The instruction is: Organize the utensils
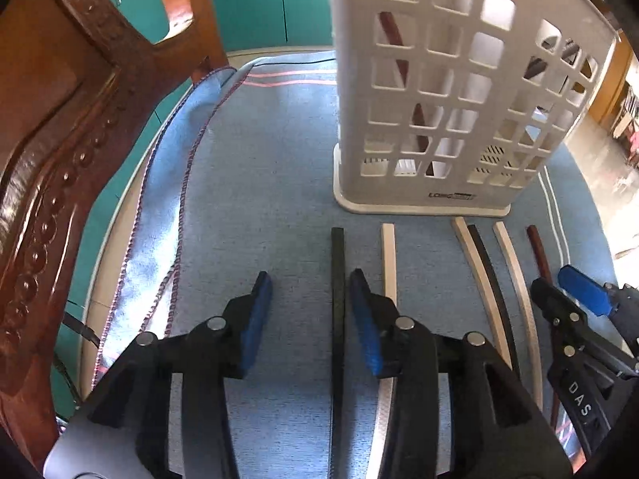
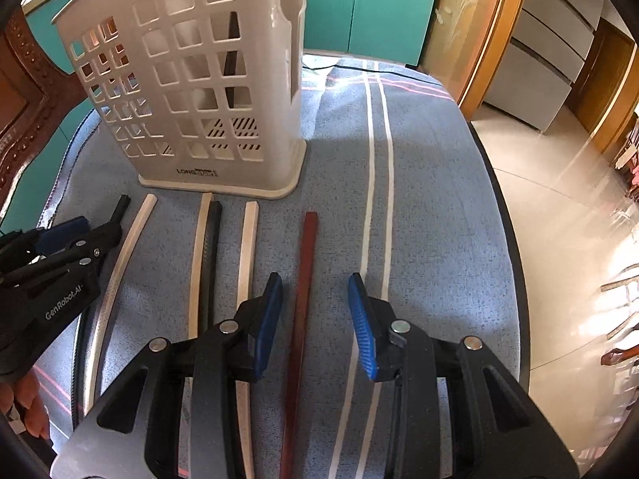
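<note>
A white perforated utensil holder (image 1: 451, 92) stands upright on the blue cloth; it also shows in the right wrist view (image 2: 199, 80). Dark sticks stand inside it. Several chopsticks lie side by side in front of it. My left gripper (image 1: 311, 311) is open, with a black chopstick (image 1: 337, 279) lying between its fingers, close to the right finger. A cream chopstick (image 1: 388, 263) lies just right of it. My right gripper (image 2: 315, 315) is open over a dark red chopstick (image 2: 305, 279). Cream chopsticks (image 2: 249, 247) and a black one (image 2: 209, 247) lie to its left.
A carved wooden chair back (image 1: 60, 139) stands close on the left. The blue cloth (image 2: 431, 207) covers a round table whose edge (image 2: 503, 215) drops to a tiled floor on the right. Teal cabinets (image 2: 371, 4) stand behind.
</note>
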`<move>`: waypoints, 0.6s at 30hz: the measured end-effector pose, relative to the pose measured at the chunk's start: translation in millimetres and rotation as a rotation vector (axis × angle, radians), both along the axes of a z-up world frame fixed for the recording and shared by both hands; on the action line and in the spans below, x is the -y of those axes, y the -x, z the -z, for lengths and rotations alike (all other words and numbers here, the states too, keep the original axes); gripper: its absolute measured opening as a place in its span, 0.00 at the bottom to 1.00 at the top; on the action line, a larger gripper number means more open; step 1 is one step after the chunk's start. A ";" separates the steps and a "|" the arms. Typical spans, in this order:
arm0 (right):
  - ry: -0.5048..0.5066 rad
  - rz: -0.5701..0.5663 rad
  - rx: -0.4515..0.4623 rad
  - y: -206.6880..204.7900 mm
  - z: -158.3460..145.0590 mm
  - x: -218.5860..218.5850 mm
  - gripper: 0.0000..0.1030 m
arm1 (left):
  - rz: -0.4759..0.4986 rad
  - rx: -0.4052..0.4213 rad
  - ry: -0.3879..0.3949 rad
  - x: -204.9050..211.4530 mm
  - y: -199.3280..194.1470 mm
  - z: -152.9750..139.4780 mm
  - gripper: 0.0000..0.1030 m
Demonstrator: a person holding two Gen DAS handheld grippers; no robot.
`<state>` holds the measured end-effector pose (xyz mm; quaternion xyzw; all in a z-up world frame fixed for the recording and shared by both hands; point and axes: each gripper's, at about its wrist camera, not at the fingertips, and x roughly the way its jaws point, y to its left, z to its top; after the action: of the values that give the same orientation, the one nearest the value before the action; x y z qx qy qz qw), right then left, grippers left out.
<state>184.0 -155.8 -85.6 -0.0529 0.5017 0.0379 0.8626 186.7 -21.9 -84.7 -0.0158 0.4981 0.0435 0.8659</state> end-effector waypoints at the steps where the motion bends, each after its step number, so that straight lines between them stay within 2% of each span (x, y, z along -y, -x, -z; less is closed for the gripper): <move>1: 0.002 0.000 -0.001 -0.5 -0.2 -0.2 0.34 | -0.002 -0.005 0.007 -1.1 -0.9 -0.1 0.41; 9: -0.002 0.012 -0.003 3.1 0.0 -5.1 0.34 | -0.005 -0.017 0.034 -8.5 2.2 7.1 0.38; 11: -0.010 0.005 -0.008 3.7 -0.2 -7.3 0.29 | 0.008 -0.017 0.043 -10.2 -2.5 12.9 0.27; 13: -0.016 -0.014 -0.010 4.2 -1.3 -11.6 0.18 | 0.025 -0.013 0.045 -7.9 -1.8 12.6 0.20; 16: -0.019 -0.028 -0.009 5.8 -1.3 -18.5 0.08 | 0.032 -0.011 0.055 -6.7 0.7 10.9 0.07; 18: -0.024 -0.024 -0.002 7.2 -1.7 -19.5 0.07 | 0.032 -0.009 0.072 -8.4 1.4 10.4 0.07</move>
<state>176.9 -136.3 -83.9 -0.0482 0.5016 0.0543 0.8621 185.3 -13.5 -95.1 -0.0389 0.5034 0.0118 0.8631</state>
